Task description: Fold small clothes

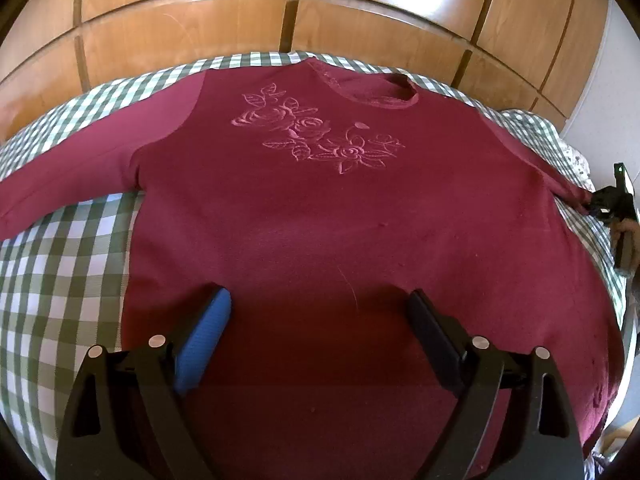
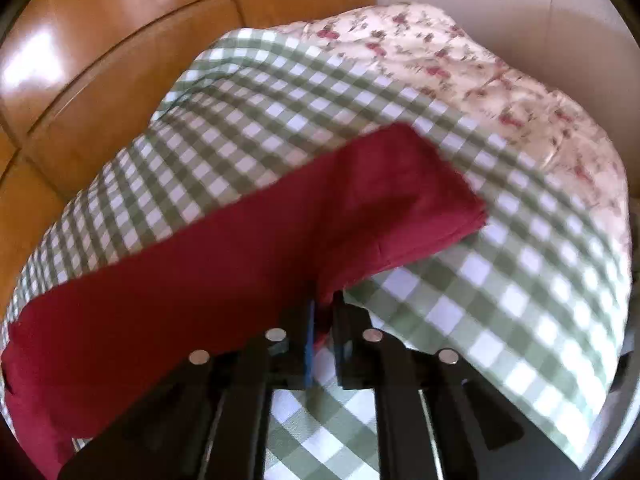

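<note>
Black fingers of the left gripper (image 1: 320,328) filled the bottom of the left wrist view, spread wide with nothing between them, one carrying a blue pad (image 1: 204,344) and the other a dark one. They hovered over the lower body of a maroon sweater (image 1: 320,208), which lay flat and face up across the middle of that frame, its pink embroidered roses (image 1: 316,132) just above centre and its neckline (image 1: 376,88) toward the top. One sleeve ran out to the left edge of the frame; the other sleeve (image 2: 280,232) stretched to the right edge, where the right gripper (image 1: 600,204) met its end. A hand (image 1: 624,236) showed just below it at the frame's right border.

From the right wrist view, somewhat blurred, the right gripper's fingers stood close together at bottom centre, pinched on the lower edge of that sleeve. The sleeve's cuff end lay in the middle right of the frame.

Beneath everything lay a green-and-white checked cloth (image 2: 480,300), with a floral quilt (image 2: 480,72) at upper right and wooden wardrobe panels (image 1: 180,28) across the top.
</note>
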`<state>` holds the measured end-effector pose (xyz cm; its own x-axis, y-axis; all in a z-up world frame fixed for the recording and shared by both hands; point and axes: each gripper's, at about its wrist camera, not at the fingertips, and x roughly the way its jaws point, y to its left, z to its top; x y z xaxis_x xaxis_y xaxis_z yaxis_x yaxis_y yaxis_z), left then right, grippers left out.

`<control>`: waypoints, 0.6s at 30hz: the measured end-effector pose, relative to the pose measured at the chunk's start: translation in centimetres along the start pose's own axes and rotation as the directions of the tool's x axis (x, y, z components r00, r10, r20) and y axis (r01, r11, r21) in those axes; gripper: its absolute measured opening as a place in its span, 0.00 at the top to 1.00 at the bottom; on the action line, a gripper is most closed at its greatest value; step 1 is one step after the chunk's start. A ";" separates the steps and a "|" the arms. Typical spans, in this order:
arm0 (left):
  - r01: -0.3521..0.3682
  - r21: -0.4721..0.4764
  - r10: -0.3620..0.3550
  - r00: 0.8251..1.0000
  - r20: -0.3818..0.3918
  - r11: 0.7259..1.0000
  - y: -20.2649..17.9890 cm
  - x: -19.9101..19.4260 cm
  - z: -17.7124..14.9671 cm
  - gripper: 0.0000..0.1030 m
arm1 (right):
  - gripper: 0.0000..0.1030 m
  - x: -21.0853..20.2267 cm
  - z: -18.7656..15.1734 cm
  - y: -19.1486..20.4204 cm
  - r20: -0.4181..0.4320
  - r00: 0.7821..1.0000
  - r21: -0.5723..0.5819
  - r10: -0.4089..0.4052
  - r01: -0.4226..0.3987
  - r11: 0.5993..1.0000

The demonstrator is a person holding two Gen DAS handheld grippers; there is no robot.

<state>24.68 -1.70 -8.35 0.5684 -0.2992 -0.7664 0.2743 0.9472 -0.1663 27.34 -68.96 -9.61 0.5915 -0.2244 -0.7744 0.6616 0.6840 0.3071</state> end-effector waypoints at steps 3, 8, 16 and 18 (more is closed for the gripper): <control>-0.011 -0.003 0.011 1.000 -0.013 1.000 0.1 -0.6 0.1 0.14 | 0.41 -1.6 -1.2 -0.1 -0.005 0.997 0.035 0.076 -0.076 0.997; -0.037 -0.084 0.038 0.999 0.009 0.996 2.6 -4.6 -1.1 0.21 | 0.35 -5.1 -6.1 4.2 -0.106 0.973 -0.168 0.205 -0.221 0.961; -0.021 -0.174 0.017 0.999 -0.029 0.984 7.3 -10.0 -6.0 0.31 | 0.35 -10.8 -18.6 11.1 -0.380 0.835 -0.358 0.398 -0.529 0.769; 0.018 -0.196 -0.029 0.998 -0.055 0.980 7.7 -10.8 -7.6 0.49 | 0.35 -11.8 -21.1 11.6 -0.416 0.823 -0.394 0.386 -0.546 0.740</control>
<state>14.74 9.71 -6.13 0.5169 -0.3196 -0.7942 0.1267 0.9460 -0.2983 18.29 -43.71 -8.57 0.5504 0.3682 -0.7493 -0.0147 0.9017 0.4322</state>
